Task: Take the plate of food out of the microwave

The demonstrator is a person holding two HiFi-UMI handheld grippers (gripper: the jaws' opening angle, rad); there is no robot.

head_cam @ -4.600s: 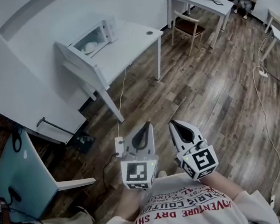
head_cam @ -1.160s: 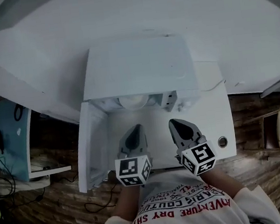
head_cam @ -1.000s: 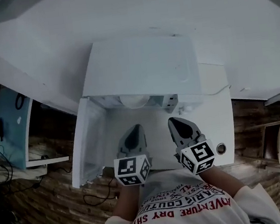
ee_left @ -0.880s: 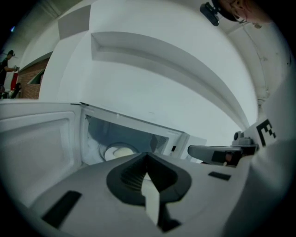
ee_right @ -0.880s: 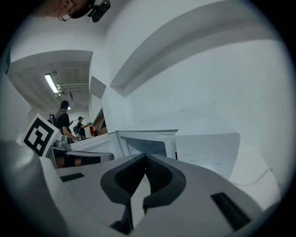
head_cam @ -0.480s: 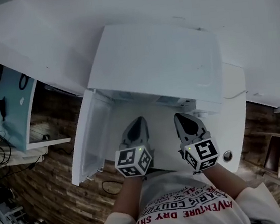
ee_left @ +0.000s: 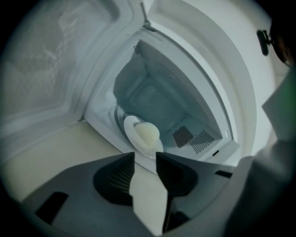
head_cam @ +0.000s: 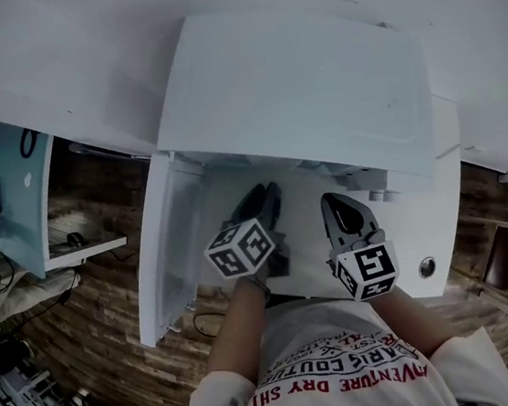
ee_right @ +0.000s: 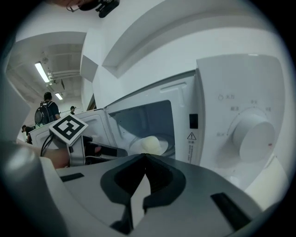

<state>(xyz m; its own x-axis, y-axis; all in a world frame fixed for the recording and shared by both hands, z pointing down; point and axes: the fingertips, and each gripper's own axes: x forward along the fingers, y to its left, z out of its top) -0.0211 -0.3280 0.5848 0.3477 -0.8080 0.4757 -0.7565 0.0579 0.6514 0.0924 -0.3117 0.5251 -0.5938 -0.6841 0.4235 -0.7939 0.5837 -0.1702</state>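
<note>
A white microwave (head_cam: 294, 82) stands on a white table (head_cam: 439, 211) with its door (head_cam: 164, 254) swung open to the left. Inside, a white plate (ee_left: 135, 132) carries a pale mound of food (ee_left: 148, 133); the food (ee_right: 150, 144) also shows in the right gripper view. My left gripper (head_cam: 267, 193) points into the opening, just short of the plate. Its jaws (ee_left: 145, 157) are opening, with nothing between them. My right gripper (head_cam: 332, 202) hovers over the table in front of the control panel, jaws (ee_right: 145, 156) shut and empty.
The control panel's round dial (ee_right: 252, 134) lies right of the cavity. A cable hole (head_cam: 425, 267) sits near the table's front right. A pale blue desk (head_cam: 15, 199) stands to the left over wood floor. People (ee_right: 46, 109) stand far off.
My left gripper has moved forward and tilted toward the microwave opening, and its jaws have parted. The right gripper stays roughly where it was, still shut.
</note>
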